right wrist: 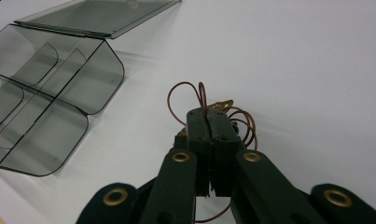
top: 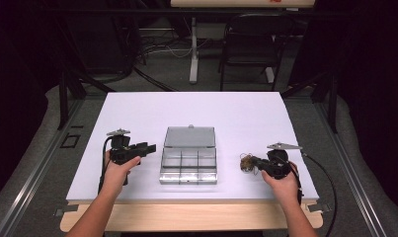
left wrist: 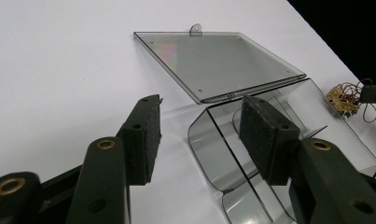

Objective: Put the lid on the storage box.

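Right gripper [right wrist: 208, 122] clenched on rubber bands [right wrist: 200, 96] (loops clearest in its own view), left gripper [left wrist: 199, 126] released at lower frame, compartment box [top: 188, 159] centre of high view, lid open.

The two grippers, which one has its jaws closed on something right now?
The right gripper: its jaws are pinched shut on the tangle of rubber bands. The left gripper stands open beside the clear organizer box, with nothing between its pads.

White-topped table [top: 137, 113] with pale wooden front edge, grey carpet floor [top: 162, 74], black folding chair [top: 251, 44], white table leg [top: 193, 49], tangled cables [top: 157, 49], dark surroundings.
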